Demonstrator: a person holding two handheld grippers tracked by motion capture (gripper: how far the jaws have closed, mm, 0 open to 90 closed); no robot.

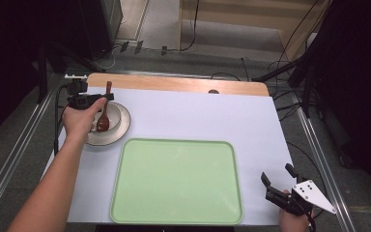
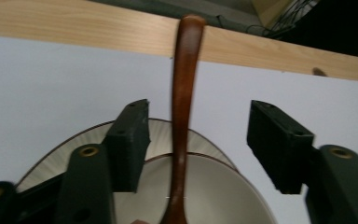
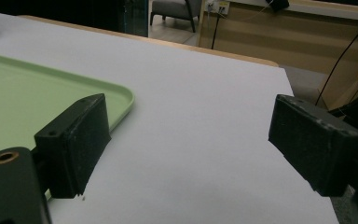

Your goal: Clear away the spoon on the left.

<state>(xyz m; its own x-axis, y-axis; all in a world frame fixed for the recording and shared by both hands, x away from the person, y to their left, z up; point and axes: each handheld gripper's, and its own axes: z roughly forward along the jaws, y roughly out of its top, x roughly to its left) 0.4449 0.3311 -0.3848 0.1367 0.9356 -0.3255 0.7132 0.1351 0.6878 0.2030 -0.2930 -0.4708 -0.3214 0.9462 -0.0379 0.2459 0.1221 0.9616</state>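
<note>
L gripper (image 2: 193,140) sits over the bowl (image 2: 223,186) on its plate (image 2: 51,156) at the table's far-left, jaws apart either side of the wooden spoon (image 2: 184,107) handle, pads not on it yet. Handle's nearer one pad w/ a wide gap on the other, so an off-centre squeeze could tip the spoon or rock the bowl. R gripper (image 1: 281,186) idles wide open, nothing in it, just right of the green tray (image 1: 176,181).
</note>
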